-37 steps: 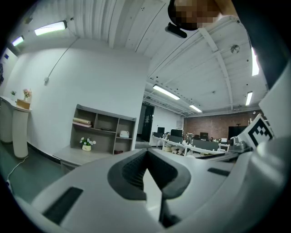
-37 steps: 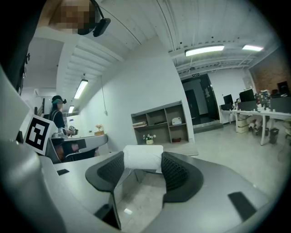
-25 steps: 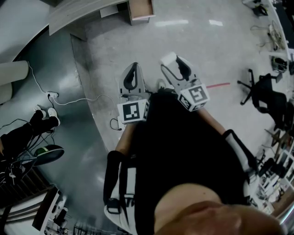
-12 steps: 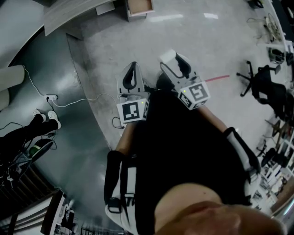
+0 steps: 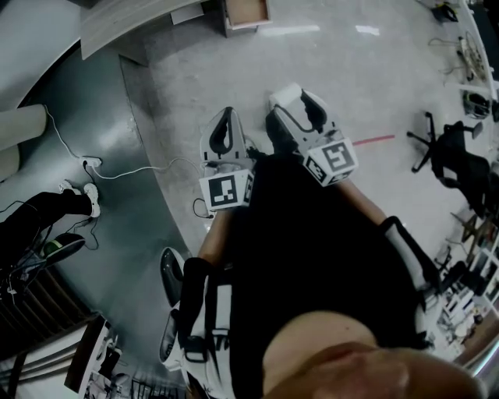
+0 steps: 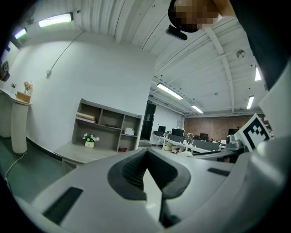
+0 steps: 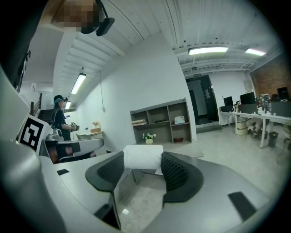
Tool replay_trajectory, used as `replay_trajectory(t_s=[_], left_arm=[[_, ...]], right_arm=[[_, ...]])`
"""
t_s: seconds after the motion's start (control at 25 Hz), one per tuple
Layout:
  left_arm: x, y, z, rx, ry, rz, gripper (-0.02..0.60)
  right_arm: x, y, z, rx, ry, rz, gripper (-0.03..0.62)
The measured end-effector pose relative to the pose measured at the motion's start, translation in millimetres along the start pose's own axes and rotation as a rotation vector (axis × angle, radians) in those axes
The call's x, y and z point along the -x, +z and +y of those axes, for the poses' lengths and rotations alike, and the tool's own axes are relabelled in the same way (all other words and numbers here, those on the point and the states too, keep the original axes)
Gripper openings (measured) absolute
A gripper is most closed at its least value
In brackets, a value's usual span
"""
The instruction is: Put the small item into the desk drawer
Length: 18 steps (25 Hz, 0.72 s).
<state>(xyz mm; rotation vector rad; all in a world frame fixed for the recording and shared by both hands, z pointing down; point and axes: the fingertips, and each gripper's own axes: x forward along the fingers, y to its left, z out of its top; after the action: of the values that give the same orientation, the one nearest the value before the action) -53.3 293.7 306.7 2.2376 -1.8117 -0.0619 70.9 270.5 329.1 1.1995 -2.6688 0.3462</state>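
Right gripper (image 7: 142, 160) pinches the small white soft-looking roll (image 7: 143, 154) at its very tips, left gripper (image 6: 146, 160) closed on nothing, open brown drawer (image 5: 245, 11) well ahead: such a shallow tip grip risks dropping the roll while carrying.

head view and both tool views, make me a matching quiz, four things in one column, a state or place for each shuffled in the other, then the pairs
Column one:
1. left tool
2. right tool
3. drawer
4. office chair

Column two:
a. black, at the right edge of the head view
b. jaws together, nothing between them
c. open, at the top edge of the head view
d. jaws shut on a white roll

Pairs: 1-b; 2-d; 3-c; 4-a
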Motion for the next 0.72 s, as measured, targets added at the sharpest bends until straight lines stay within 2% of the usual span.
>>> replay_trajectory(t_s=[0.28,0.44,0.64,0.72], left_arm=[[-47.8,7.2,0.4,-0.01,0.031,0.011,0.0],[-84.2,2.2,-6.2,-0.025,0.027,0.059,0.0],[-132.2,11.2,-12.6,-0.028,0.052,0.059,0.0],[-148.6,10.2,-13.8,-0.063,0.053,0.068,0.0]], right_arm=[[-36.5,9.3,-37.8,-0.009,0.027,0.012,0.256],[-57.3,14.7,-66.5,-0.02,0.05,0.022,0.256],[-81.3,24.4,-104.6,-0.026,0.08,0.031,0.256],[-91.6,26.6,-119.0,-0.03,0.091,0.033,0.256]])
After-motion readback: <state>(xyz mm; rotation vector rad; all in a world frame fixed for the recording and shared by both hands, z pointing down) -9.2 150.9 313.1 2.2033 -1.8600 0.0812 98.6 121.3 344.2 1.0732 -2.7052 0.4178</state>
